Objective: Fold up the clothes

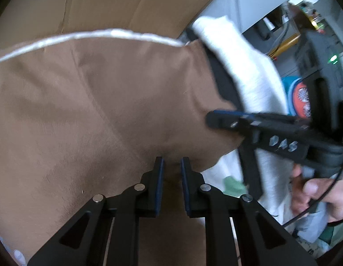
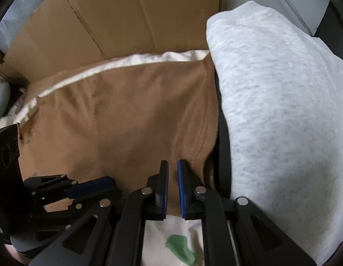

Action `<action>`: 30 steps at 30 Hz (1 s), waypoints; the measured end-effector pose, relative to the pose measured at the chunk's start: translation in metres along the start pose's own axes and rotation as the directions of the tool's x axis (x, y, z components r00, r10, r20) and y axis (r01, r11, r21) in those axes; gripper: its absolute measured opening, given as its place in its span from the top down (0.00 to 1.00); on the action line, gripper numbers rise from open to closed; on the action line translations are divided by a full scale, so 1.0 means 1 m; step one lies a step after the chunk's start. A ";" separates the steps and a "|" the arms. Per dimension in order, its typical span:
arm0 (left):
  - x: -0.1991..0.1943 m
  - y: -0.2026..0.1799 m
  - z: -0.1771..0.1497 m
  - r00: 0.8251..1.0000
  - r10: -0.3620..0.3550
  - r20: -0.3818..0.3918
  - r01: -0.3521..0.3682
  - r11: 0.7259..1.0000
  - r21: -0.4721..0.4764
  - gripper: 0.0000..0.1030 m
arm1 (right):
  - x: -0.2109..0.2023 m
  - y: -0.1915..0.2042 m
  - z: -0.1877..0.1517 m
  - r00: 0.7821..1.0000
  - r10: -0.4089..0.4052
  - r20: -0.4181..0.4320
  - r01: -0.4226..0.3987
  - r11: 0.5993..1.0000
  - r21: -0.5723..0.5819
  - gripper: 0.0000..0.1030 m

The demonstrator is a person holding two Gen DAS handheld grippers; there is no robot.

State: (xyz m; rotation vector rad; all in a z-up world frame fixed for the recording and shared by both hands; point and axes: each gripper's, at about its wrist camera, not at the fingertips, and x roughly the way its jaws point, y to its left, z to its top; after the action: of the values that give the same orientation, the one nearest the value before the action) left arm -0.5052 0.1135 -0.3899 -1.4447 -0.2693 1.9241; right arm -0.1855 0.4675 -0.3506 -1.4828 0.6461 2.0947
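Where my left gripper (image 1: 172, 166) meets the brown garment (image 1: 100, 110), its blue-padded fingers stand a narrow gap apart with a ridge of the brown cloth pinched up between them, so I read it as clamped on the fabric. My right gripper (image 2: 172, 168) sits in much the same way at the near edge of the brown garment (image 2: 127, 115), jaws nearly together with brown cloth running down between the pads; the wrist view is soft with blur there, so I would say it grips the cloth, though I cannot be fully sure. The two grippers are close together: the left one shows at the lower left of the right wrist view, and the right one crosses the right side of the left wrist view, held by a bare hand (image 1: 322, 190). The brown garment lies spread over a cream-white cloth (image 2: 118, 64) whose edge shows along its far side. A light grey sweatshirt (image 2: 282, 110) lies folded just beside it on the right. Flat cardboard (image 2: 127, 17) stands behind. Under the near edge lies a white garment with a green print (image 2: 182, 248).
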 end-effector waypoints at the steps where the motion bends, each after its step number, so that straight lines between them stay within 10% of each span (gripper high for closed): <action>1: 0.002 0.001 -0.001 1.000 -0.001 -0.003 0.001 1.000 -0.007 0.86 | 0.001 -0.001 0.001 1.000 -0.017 -0.002 0.017 1.000 0.000 0.95; 8: 0.007 -0.002 -0.002 0.999 -0.007 -0.053 0.007 1.000 0.001 0.86 | -0.004 -0.011 0.002 0.988 -0.154 0.013 0.154 0.988 0.018 1.00; 24: -0.011 -0.015 -0.004 0.999 -0.044 0.013 0.044 0.999 0.006 0.86 | 0.002 0.002 0.013 1.000 -0.002 0.011 0.002 1.000 -0.001 0.88; 30: 0.004 -0.012 -0.005 0.998 -0.048 -0.029 0.048 0.999 0.002 0.86 | 0.017 0.013 0.005 0.996 -0.088 -0.032 0.085 0.993 -0.076 0.94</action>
State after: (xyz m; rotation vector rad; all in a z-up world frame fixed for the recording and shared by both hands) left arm -0.4958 0.1233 -0.3880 -1.4500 -0.2854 1.8634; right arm -0.2019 0.4627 -0.3637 -1.5636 0.5123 2.0510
